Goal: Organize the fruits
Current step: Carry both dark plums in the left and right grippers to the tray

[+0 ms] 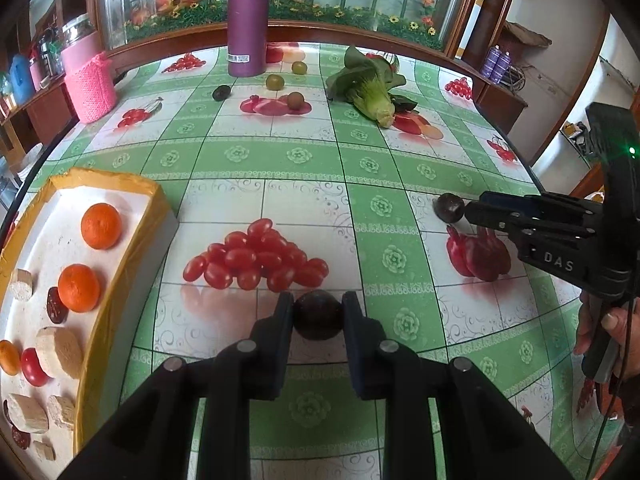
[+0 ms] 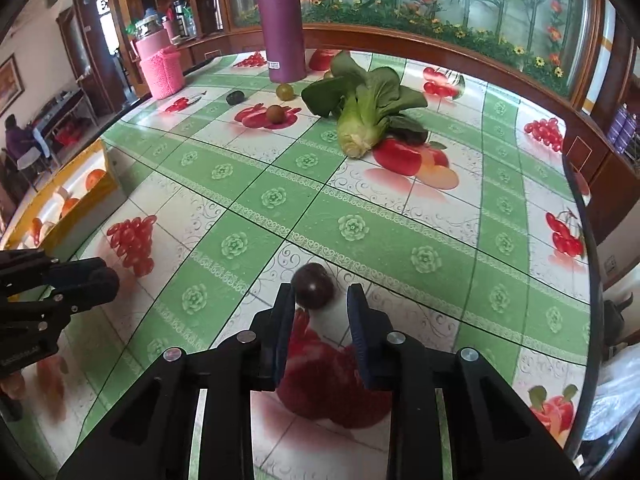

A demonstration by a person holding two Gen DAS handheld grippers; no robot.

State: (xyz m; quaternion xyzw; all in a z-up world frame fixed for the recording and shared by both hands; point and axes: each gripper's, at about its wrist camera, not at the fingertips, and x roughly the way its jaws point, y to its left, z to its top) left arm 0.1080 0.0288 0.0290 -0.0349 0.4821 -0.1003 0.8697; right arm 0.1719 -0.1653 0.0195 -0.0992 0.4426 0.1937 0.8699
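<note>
My left gripper [image 1: 318,312] is shut on a dark purple plum [image 1: 318,318], low over the tablecloth. My right gripper [image 2: 320,304] is open around the tips of a second dark plum [image 2: 313,285] that lies on the table; the plum touches the left finger [image 2: 285,308] and a gap shows on its right. That plum [image 1: 450,207] and the right gripper [image 1: 470,212] also show in the left wrist view. A yellow-rimmed white tray [image 1: 120,248] at left holds two oranges [image 1: 101,226], a cherry tomato and other pieces. More small fruits [image 1: 275,82] lie far back.
A purple bottle [image 1: 248,20] stands at the back centre. A pink knitted jar [image 1: 90,80] stands back left. A bok choy [image 1: 370,88] lies back right. The table edge curves along the right side [image 2: 580,208]. The red fruit pictures are printed on the cloth.
</note>
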